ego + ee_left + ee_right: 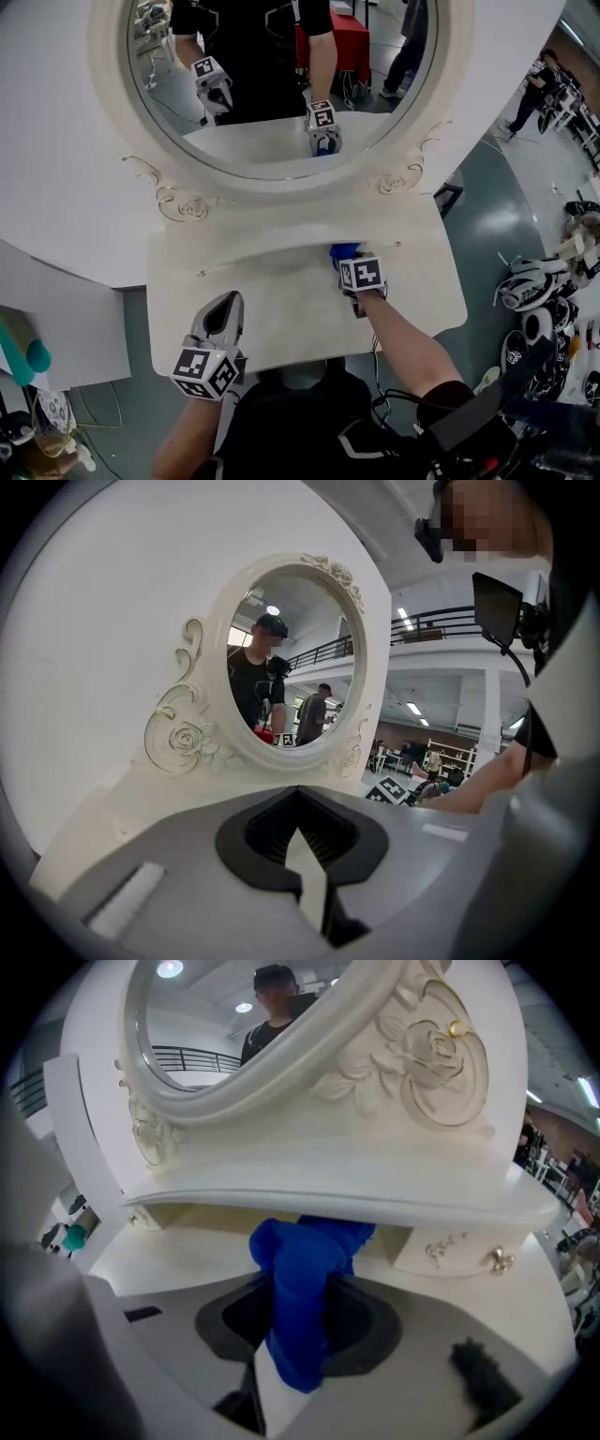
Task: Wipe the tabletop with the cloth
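A blue cloth (305,1279) is bunched between the jaws of my right gripper (298,1335), which is shut on it. In the head view the cloth (343,252) rests on the cream tabletop (281,309) at the back, under the raised mirror shelf, just ahead of the right gripper (359,272). My left gripper (218,323) hovers over the tabletop's front left part, jaws closed together with nothing between them. In the left gripper view the left gripper (305,855) points toward the oval mirror (291,667).
The vanity's ornate oval mirror (281,75) rises behind the tabletop and reflects both grippers. Small drawers with gold knobs (497,1260) sit under the shelf at right. White helmets and gear (534,291) lie on the floor at right. A white table (56,328) stands at left.
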Tool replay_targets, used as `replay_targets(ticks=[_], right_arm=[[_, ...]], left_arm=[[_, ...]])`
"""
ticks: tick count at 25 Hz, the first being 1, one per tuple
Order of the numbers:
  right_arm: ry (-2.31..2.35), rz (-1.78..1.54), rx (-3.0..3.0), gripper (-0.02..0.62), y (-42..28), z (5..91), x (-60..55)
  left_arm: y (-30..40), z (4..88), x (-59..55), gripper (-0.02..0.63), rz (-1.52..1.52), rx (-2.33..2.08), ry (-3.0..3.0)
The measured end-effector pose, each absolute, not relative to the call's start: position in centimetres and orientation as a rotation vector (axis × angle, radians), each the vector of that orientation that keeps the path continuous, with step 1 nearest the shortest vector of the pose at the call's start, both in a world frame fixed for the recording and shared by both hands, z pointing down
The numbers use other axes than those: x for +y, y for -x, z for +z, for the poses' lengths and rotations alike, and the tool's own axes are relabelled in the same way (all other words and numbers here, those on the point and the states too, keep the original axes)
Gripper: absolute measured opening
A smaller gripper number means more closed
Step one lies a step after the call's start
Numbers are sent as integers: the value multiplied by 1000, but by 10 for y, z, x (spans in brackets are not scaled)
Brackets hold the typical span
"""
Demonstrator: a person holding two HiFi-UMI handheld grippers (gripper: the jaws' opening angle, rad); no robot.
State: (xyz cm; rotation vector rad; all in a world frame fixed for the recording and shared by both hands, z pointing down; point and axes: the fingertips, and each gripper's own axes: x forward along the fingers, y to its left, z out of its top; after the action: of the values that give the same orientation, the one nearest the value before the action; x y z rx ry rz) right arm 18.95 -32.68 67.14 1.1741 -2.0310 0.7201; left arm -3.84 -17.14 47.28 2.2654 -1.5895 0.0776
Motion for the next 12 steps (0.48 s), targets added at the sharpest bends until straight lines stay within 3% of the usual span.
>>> replay_targets(ticks=[12], right_arm=[[-1064,660,-2017,133,-193,676,-296]], left_arm=[[23,469,-182,8,53,-1608,-2264]])
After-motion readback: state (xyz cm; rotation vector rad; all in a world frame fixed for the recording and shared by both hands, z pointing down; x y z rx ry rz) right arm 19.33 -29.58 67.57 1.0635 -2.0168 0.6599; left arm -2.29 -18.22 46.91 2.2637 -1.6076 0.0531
